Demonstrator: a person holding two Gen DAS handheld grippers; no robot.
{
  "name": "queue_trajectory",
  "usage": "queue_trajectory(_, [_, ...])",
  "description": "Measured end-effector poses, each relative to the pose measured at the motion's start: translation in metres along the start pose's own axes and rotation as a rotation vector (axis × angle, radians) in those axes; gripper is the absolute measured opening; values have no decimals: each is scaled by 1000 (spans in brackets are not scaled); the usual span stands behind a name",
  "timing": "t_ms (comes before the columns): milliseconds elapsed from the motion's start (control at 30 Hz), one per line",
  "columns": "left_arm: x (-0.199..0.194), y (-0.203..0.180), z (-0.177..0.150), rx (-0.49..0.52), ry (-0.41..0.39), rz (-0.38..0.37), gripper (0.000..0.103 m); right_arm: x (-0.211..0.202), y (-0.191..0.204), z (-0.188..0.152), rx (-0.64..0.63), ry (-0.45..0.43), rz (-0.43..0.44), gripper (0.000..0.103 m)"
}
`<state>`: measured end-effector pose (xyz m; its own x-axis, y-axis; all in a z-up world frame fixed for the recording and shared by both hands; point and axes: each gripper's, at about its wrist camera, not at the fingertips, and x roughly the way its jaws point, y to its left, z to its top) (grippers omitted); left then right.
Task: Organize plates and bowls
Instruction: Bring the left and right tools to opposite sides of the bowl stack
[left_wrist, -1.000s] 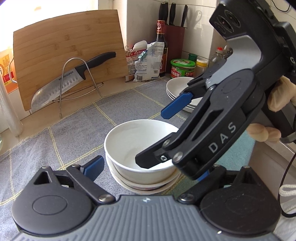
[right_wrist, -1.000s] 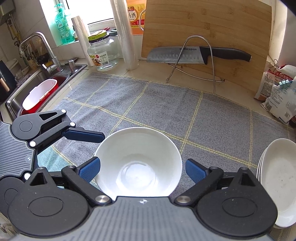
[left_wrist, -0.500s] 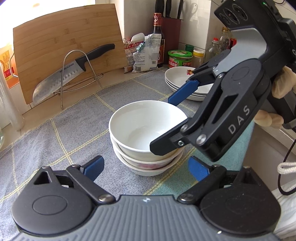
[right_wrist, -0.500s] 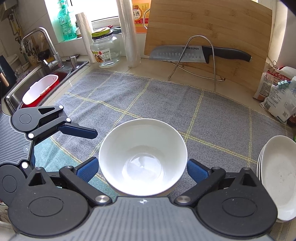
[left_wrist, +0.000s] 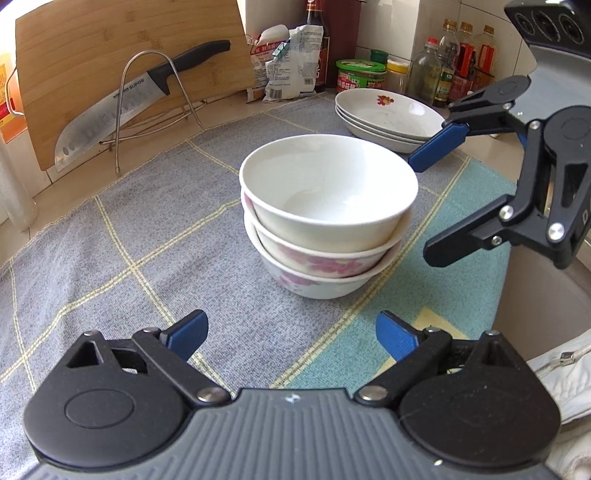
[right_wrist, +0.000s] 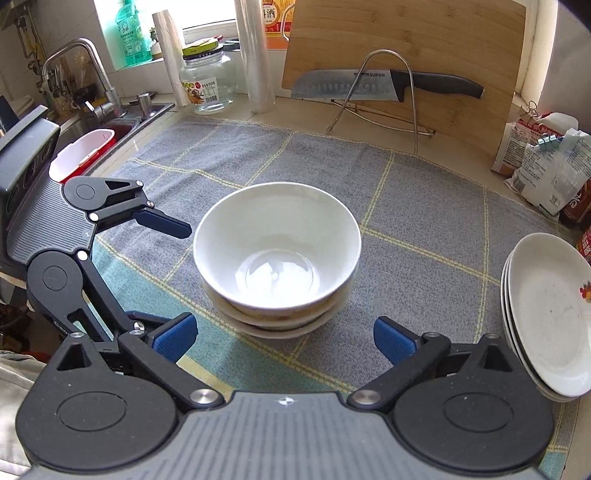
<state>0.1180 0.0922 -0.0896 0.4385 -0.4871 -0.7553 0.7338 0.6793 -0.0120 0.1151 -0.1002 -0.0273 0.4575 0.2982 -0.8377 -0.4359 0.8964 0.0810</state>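
One grey checked cloth (right_wrist: 424, 206) | stone counter (left_wrist: 229, 107) | sink (right_wrist: 110, 127) left

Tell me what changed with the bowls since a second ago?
The right hand-held gripper let go of the top white bowl and backed away with open jaws; the left hand-held gripper pulled back too. The bowl stack, plates and knife stayed put.

Glossy ceramic bowls (left_wrist: 325, 206) sit on a rough woven cloth (left_wrist: 147, 236); the cutting board (right_wrist: 424, 48) is matt wood.
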Motion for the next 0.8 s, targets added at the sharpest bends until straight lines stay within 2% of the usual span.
queue_trajectory(233, [12, 1, 1, 6, 34, 9, 97, 44, -9, -24, -42, 63, -69, 103])
queue_trajectory(400, [24, -2, 2, -23, 61, 14, 97, 64, -8, -28, -121, 83, -39, 103])
queue_trajectory(800, [38, -17, 5, -79, 93, 99, 103, 58, -26, -48, -243, -55, 69, 103])
